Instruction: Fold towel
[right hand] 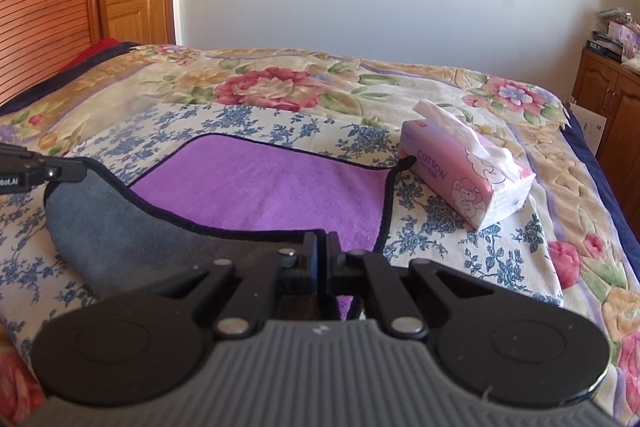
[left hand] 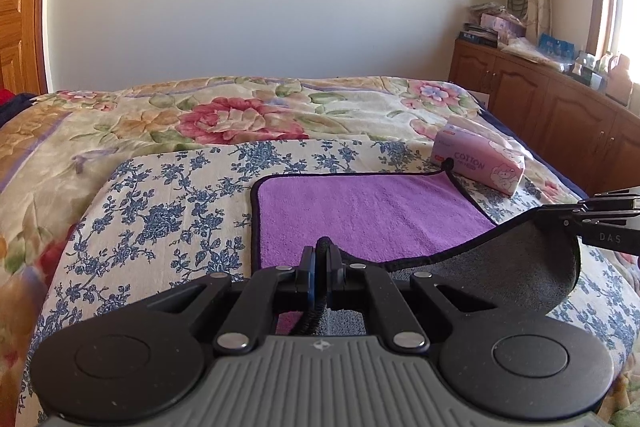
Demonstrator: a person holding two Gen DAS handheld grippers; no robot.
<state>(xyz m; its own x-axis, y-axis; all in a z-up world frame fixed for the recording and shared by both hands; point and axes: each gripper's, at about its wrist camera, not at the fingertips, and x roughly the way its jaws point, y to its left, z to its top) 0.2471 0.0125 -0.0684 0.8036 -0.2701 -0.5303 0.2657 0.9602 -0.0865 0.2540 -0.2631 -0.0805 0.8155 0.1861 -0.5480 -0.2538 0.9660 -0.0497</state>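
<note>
1. The purple towel (left hand: 360,211) lies on the blue-flowered cloth (left hand: 160,211) on the bed (left hand: 120,119).
2. The left claw (left hand: 323,259) is clenched on the towel's near black-trimmed edge.
3. The right claw (right hand: 322,251) is clenched on the same edge, lifting the grey underside.
4. A tissue pack (right hand: 460,175) sits just beside the towel's far corner.

low wrist views, shared towel (left hand: 360,211)

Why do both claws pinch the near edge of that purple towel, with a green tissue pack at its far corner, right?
Nearly right. The tissue pack is pink, not green, as the right wrist view shows. Both the left claw and the right claw do pinch the purple towel's near edge.
</note>
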